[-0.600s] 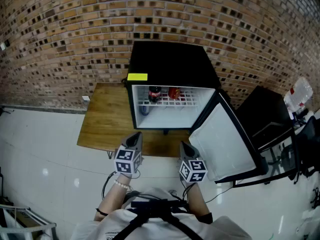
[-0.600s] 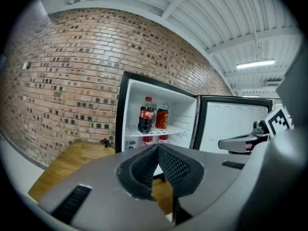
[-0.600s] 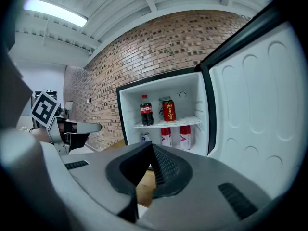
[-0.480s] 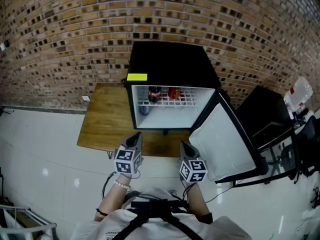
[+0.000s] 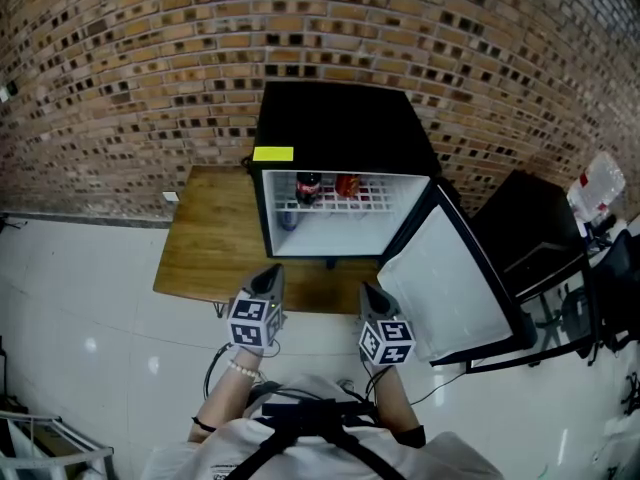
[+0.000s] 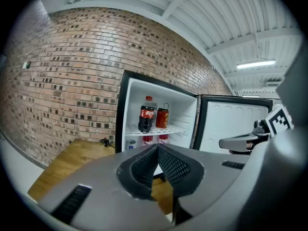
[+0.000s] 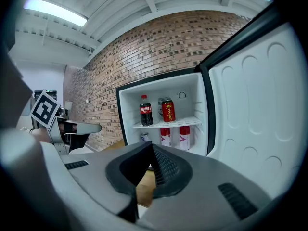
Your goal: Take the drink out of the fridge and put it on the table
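Note:
A black mini fridge (image 5: 340, 128) stands on a wooden table (image 5: 212, 236), its door (image 5: 447, 280) swung open to the right. On its upper wire shelf a cola bottle (image 5: 309, 188) (image 6: 146, 114) (image 7: 145, 110) stands next to a red can (image 5: 347, 185) (image 6: 162, 118) (image 7: 168, 110). Two red-and-white cans (image 7: 174, 136) and a small can (image 7: 145, 137) stand on the fridge floor. My left gripper (image 5: 272, 273) (image 6: 156, 148) and right gripper (image 5: 368, 290) (image 7: 150, 148) hover side by side over the table's front edge, well short of the fridge. Both are shut and hold nothing.
A brick wall (image 5: 120, 78) runs behind the fridge. The open door reaches past the table's right end, toward a black stand (image 5: 530, 233). A yellow label (image 5: 273, 153) sits on the fridge's top left corner. Bare tabletop lies left of the fridge; white floor (image 5: 80, 308) surrounds the table.

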Demonstrator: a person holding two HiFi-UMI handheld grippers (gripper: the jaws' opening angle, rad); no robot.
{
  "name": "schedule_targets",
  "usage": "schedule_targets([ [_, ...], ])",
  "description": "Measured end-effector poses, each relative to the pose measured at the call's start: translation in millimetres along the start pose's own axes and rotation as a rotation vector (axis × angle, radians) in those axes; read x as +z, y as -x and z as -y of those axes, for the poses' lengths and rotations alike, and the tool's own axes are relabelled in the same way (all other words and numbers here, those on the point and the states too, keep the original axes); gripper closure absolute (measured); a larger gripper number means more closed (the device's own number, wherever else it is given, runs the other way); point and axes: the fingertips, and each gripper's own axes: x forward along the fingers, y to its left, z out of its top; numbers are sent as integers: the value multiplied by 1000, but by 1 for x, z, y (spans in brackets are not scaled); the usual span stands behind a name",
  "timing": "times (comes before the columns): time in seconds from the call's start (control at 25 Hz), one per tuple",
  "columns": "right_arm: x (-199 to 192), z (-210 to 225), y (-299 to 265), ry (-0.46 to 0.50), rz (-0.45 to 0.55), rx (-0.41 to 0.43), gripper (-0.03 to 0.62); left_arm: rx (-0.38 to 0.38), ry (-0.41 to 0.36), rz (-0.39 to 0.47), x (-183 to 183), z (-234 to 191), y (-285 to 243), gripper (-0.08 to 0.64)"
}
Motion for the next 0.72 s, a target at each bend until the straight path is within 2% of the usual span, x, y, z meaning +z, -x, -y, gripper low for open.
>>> schedule_targets([
  [0.72, 4, 11, -1, 0, 8, -29, 586, -30, -25, -15, 6, 2, -23, 558],
])
